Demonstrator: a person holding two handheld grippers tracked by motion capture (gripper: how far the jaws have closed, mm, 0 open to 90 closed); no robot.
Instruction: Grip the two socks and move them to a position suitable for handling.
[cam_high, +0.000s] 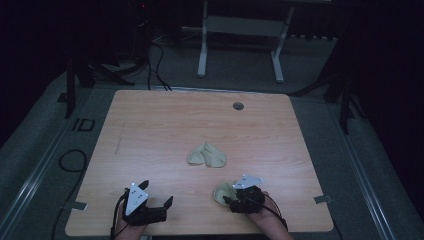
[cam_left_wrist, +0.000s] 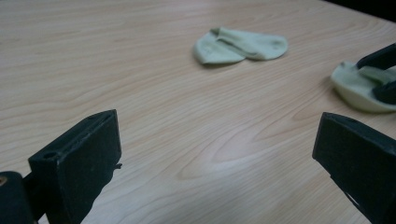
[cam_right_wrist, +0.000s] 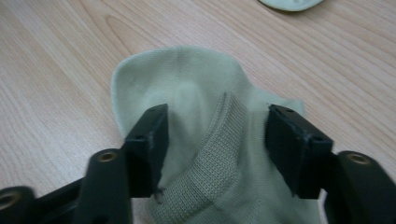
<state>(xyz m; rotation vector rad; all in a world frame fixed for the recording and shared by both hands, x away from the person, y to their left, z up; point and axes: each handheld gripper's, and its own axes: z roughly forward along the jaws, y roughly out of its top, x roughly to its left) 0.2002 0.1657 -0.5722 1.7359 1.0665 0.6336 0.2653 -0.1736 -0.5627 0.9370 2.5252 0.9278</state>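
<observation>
Left tongs (cam_high: 159, 195) resting low over the tabletop (cam_high: 160, 125) near its front edge, jaws spread wide, nothing between them, well apart from either sock.

Farther right, a folded sock (cam_high: 206, 155) lying near the middle of the tabletop, untouched.

Right tongs (cam_right_wrist: 217, 140) down on the near sock (cam_right_wrist: 187, 93) at the front right, jaws parted and straddling the ribbed cuff (cam_right_wrist: 219, 154), pads apparently not pressing on the cloth. Risk from here, as a judgement: closing on the cuff ridge alone could catch a single layer, so that a lift unfolds or drags the sock instead of carrying it; pressing too low could scrape the tabletop.

Near sock pale green, soft, limp, rounded toe pointing away, cuff folded over the body.
</observation>
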